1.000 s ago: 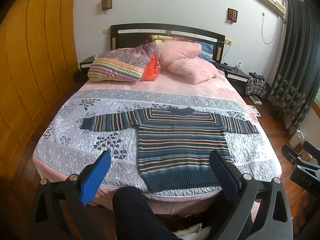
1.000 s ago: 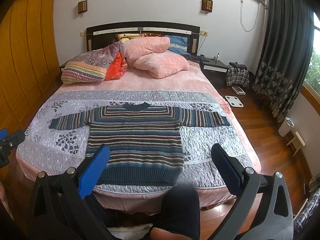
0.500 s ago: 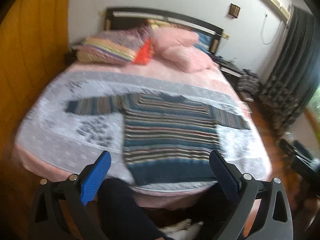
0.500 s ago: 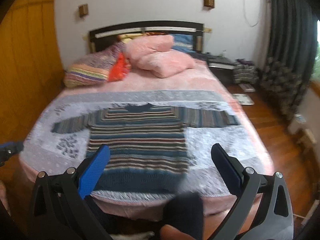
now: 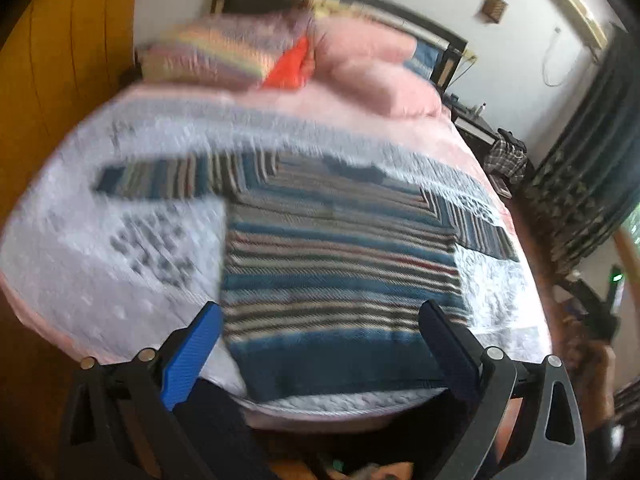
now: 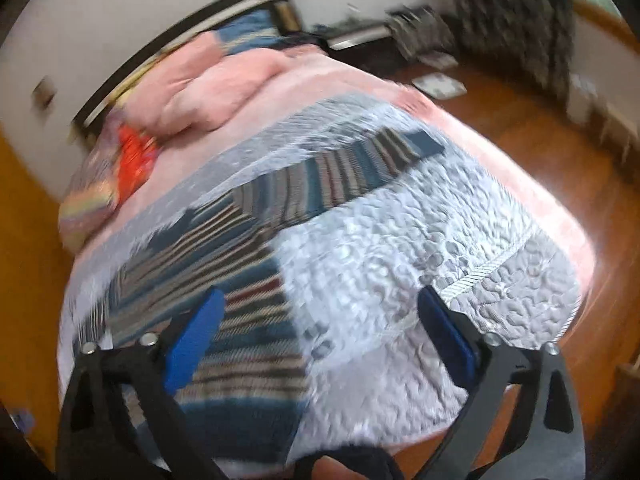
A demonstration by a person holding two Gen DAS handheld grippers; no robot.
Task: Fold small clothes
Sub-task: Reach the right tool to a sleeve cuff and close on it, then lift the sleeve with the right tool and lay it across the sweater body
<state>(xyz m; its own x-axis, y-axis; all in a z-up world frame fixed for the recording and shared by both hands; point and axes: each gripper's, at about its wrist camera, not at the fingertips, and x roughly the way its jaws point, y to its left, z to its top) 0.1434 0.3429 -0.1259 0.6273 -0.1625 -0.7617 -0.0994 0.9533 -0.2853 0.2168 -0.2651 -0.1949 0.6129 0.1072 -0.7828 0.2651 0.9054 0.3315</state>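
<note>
Left wrist view, blurred: striped sweater [image 5: 340, 264] spread flat on grey quilt [image 5: 100, 248] over bed [image 5: 400, 416], sleeves out to both sides, hem toward near edge. Left gripper [image 5: 320, 344] above that hem, blue pads [image 5: 192, 356] wide apart, nothing between them. Pink pillows [image 5: 372, 68] and striped cushion [image 5: 216, 56] at headboard [image 5: 424, 28].

Right wrist view, also blurred: right gripper [image 6: 320, 336] spread wide, empty, over sweater's side edge and bare quilt, one sleeve [image 6: 360, 168] stretched out beyond. Wooden floor [image 6: 540, 152] beside bed.
</note>
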